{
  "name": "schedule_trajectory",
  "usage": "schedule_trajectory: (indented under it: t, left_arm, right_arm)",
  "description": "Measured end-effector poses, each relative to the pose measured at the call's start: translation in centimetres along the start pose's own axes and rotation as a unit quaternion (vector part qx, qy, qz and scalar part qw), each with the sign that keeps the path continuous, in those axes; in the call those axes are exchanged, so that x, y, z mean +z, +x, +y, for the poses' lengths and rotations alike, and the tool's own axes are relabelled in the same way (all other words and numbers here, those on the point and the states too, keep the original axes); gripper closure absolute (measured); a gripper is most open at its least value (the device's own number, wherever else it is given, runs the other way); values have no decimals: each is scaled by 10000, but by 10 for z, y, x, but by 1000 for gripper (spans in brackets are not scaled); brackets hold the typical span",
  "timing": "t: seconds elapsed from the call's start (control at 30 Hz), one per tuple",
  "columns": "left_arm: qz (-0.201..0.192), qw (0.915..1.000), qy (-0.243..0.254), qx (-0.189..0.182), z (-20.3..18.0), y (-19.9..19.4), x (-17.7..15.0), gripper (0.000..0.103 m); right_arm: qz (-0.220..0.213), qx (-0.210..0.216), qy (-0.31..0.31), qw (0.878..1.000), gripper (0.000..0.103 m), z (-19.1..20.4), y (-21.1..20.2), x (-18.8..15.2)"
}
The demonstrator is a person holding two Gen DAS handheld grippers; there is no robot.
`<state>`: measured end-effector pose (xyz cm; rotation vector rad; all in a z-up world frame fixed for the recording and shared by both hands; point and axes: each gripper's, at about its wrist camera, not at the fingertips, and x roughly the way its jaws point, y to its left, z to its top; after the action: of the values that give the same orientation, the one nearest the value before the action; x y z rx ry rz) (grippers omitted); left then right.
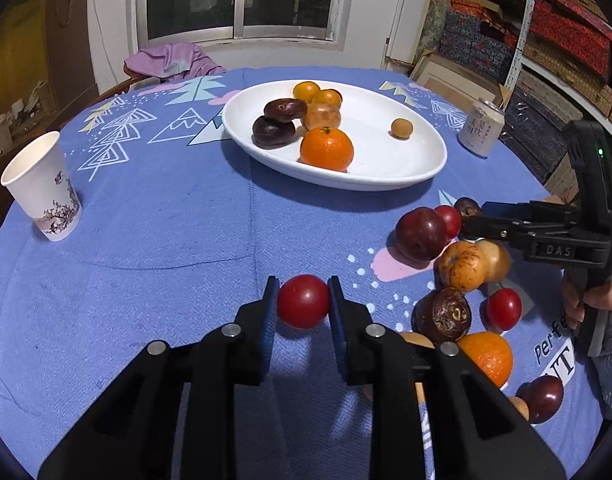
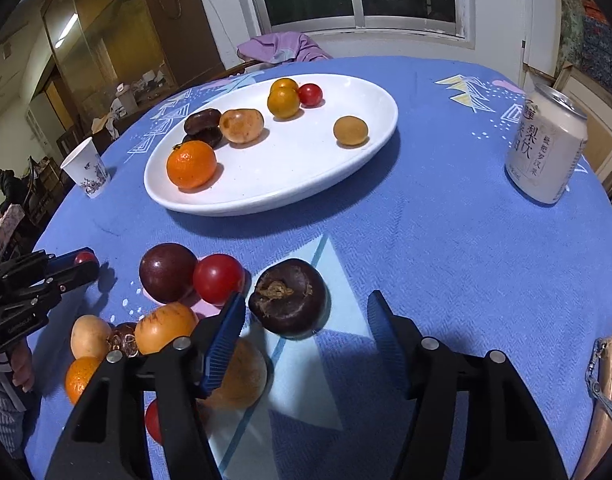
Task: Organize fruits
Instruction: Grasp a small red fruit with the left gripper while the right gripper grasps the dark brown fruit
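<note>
My left gripper [image 1: 302,300] has its jaws clamped on a small red tomato [image 1: 303,301], lifted clear of the bench [image 1: 154,240] so it can travel to the white plate [image 1: 385,176] at the far side. My right gripper [image 2: 306,316] straddles the dark water chestnut [image 2: 290,298] with jaws half-wide, not yet touching it. The remaining loose fruits [image 2: 162,328] sit clustered near-left of it.

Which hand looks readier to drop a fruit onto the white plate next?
Left. Its tongs already clamp a small red tomato, while the right tongs stand open around a dark brown round fruit lying on the blue tablecloth.
</note>
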<state>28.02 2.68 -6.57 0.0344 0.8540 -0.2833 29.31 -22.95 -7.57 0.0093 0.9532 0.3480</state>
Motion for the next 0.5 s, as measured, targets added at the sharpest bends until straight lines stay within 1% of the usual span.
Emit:
schedule_trajectory:
  t: [0.03,0.1,0.2,0.3,0.4,0.5]
  left_arm:
    - [-9,10000,10,3,-1,0,0,79]
    - [-37,10000,13,26,-1,-1,0,79]
    - [-54,10000,-11,33,1,-2,0,79]
    - [-76,10000,1,60,-1,-2,0,79]
    - [-153,9998,23,91,-3,-6,2,79]
    - [-263,9996,5,94,-6,-14,19,79]
  right_arm:
    - [-31,-38,-78,10000,45,2,0,0]
    - [-42,80,-138,9999,62,6,0,-1]
    - [-73,-15,-240,9997,62,12,-2,-3]
    - [-117,47,-75,9999,62,6,-6,-2]
    - [-385,71,61,9992,62,0,-24,1]
    - [-854,85,190,9961,62,-3,-56,14]
